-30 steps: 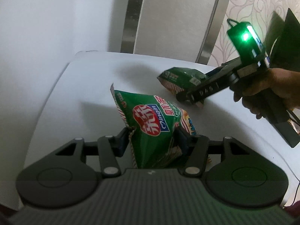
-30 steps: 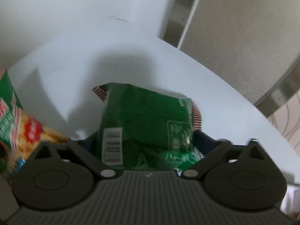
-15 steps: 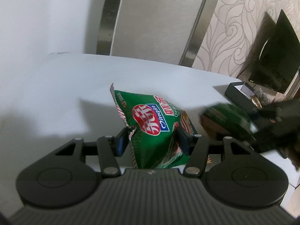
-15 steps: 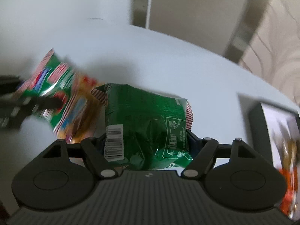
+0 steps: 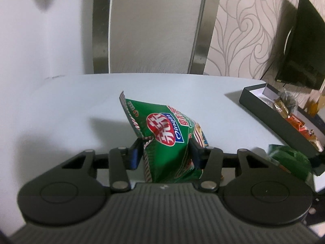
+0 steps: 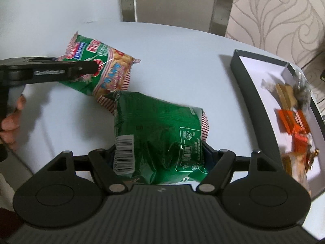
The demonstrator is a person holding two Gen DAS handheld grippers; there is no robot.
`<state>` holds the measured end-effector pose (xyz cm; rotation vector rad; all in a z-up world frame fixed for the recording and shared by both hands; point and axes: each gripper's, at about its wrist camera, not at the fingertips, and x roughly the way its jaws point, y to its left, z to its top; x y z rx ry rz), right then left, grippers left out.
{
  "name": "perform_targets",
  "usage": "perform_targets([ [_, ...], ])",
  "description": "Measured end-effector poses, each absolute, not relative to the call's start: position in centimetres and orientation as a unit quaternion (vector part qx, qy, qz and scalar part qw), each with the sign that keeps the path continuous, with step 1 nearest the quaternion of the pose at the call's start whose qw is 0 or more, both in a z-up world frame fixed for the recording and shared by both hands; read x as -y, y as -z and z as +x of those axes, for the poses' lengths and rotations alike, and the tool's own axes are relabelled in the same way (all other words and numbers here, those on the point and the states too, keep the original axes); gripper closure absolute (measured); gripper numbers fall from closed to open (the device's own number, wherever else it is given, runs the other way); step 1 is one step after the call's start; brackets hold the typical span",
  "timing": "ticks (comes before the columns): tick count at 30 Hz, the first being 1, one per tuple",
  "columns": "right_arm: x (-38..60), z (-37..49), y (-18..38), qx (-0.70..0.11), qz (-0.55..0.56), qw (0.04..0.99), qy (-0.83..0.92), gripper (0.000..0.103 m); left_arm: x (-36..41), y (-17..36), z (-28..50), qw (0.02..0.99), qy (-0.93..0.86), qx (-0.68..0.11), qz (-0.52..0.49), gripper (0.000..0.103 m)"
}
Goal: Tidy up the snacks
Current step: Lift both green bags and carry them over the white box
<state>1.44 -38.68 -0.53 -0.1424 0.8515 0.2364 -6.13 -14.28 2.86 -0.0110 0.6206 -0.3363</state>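
We've got the front-side snack bag (image 5: 168, 140) reading "Qinqin", pinched in our left gripper (image 5: 165, 152) above the white table (image 5: 81, 109). Our right gripper (image 6: 158, 154) clamps the barcode-side bag (image 6: 160, 130), small print unreadable. Far right, the black box (image 6: 243, 77) runs out of frame, contents blurred.

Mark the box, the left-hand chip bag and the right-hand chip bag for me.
box (image 6: 242, 79): right wrist view, dark left wall.
left-hand chip bag (image 5: 162, 131): left wrist view, red logo.
right-hand chip bag (image 6: 158, 128): right wrist view, green back panel.
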Motion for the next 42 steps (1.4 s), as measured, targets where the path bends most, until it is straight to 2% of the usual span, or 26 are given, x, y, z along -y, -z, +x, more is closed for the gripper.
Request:
perform_targets([
  [14,39.3,-2.8,0.2,-0.384,-0.021,0.914,-0.129,0.025,18.8,-3.8,-6.0,0.95,0.143,-0.274,0.048,0.052],
  [42,41.7,-6.8,-4.0,-0.319,0.017,0.938,-0.137,0.025,22.3,-8.0,-6.7,0.96,0.159,-0.223,0.056,0.053],
])
